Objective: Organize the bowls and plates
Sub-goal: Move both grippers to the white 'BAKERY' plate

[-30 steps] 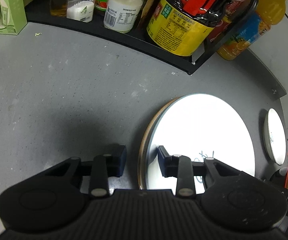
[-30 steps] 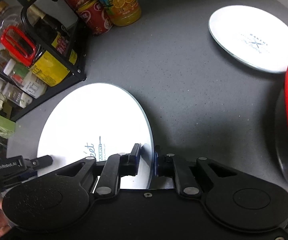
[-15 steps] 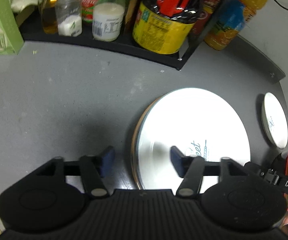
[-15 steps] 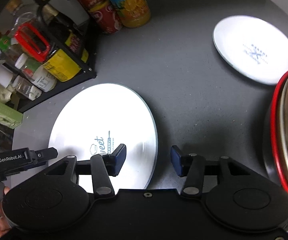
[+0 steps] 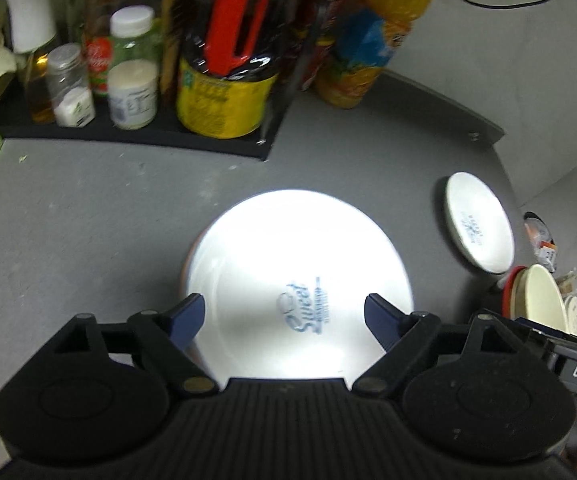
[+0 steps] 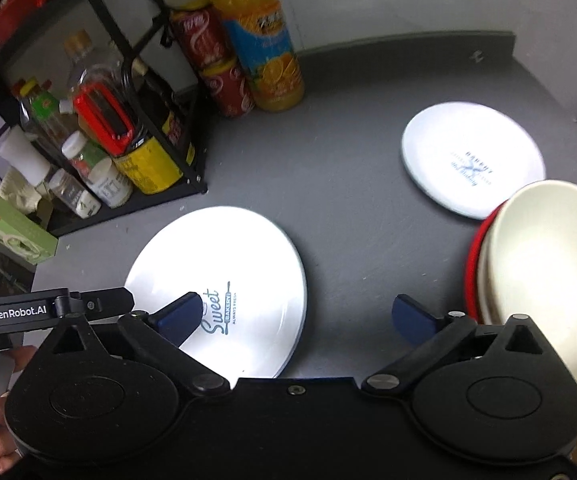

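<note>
Both the left gripper (image 5: 284, 314) and right gripper (image 6: 296, 316) are opening, empty, above the big plate (image 5: 300, 280) lying on the table (image 6: 348, 200); reaching for the small plate (image 6: 472, 168) might, I think, clip the stacked bowls (image 6: 548, 272)

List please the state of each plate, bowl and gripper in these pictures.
large plate: flat on the counter, right side up, released.
small plate: flat on the counter, alone.
cream bowl: nested in the red bowl, tilted.
left gripper: jaws opening, nothing between them.
right gripper: jaws opening, nothing between them.
</note>
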### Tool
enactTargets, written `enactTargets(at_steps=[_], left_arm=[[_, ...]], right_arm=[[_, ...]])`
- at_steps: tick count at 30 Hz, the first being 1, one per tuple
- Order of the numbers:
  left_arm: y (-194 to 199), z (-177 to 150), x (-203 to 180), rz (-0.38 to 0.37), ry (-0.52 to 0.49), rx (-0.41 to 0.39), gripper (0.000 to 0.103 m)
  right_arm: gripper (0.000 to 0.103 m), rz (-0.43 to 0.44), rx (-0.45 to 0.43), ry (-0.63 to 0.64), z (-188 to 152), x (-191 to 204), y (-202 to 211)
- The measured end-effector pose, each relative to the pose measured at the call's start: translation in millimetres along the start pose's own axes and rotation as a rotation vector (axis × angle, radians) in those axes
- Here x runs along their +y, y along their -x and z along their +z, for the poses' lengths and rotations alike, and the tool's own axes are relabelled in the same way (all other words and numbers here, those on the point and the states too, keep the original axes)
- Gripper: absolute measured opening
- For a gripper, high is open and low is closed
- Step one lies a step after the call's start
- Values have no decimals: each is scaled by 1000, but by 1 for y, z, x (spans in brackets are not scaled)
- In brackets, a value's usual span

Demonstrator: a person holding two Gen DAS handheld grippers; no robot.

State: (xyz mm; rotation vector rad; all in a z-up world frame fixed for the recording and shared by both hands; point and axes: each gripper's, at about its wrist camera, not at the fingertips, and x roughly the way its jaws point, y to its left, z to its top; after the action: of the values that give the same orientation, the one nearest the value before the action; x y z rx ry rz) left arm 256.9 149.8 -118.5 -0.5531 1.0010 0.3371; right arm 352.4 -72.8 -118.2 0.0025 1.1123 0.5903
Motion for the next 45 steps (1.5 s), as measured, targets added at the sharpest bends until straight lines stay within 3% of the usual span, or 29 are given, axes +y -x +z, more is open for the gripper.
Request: enactTargets(at_steps=[3,10,19,32,45], left_arm=[[5,3,-12,-16,-24,-13,87],[14,12,-41,-69,-65,-43,103],[12,27,-84,-110,-98,-62,103],[-12,50,-144,-95,-122,-51,103],[-50,70,-183,-74,-54,-38,102]], right_arm=[[103,-4,-29,-8,3,-6,14],[103,-8,-96,-17,12,-21,40],[103,-47,-163,-22,34,-56,59],[103,-57,-152,-28,73,-116,60],[101,-44,-126,-64,110,-182,46]])
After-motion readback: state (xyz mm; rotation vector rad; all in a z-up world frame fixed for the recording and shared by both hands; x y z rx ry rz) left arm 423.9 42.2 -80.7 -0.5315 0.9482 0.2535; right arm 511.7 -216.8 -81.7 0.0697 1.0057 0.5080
